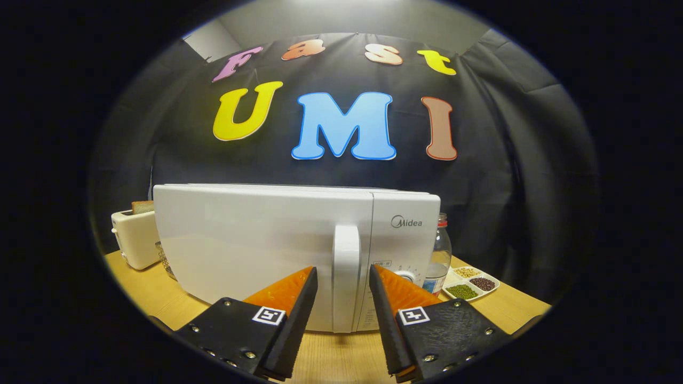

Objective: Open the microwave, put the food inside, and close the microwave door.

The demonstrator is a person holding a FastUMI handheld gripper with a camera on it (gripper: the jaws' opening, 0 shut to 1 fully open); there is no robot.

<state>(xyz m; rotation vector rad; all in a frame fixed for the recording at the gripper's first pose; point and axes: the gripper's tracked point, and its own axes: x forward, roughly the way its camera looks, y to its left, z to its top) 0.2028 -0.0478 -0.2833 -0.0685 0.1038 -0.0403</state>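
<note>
The tongs (343, 277) stand apart, straddling the upright white plastic door handle (346, 277) of the closed white microwave (256, 245) just ahead.

You face a microwave (267, 250) of smooth, glossy white plastic on a matt wood-grain table (331, 357). Your gripper (343, 277) stands open around its glossy handle (346, 277). Beside it, a clear plastic bottle (440, 256).

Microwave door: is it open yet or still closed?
Closed. The microwave door sits flush with the control panel, no gap into the cavity. The gripper is open, its fingers either side of the door handle, not pressing it.
</note>
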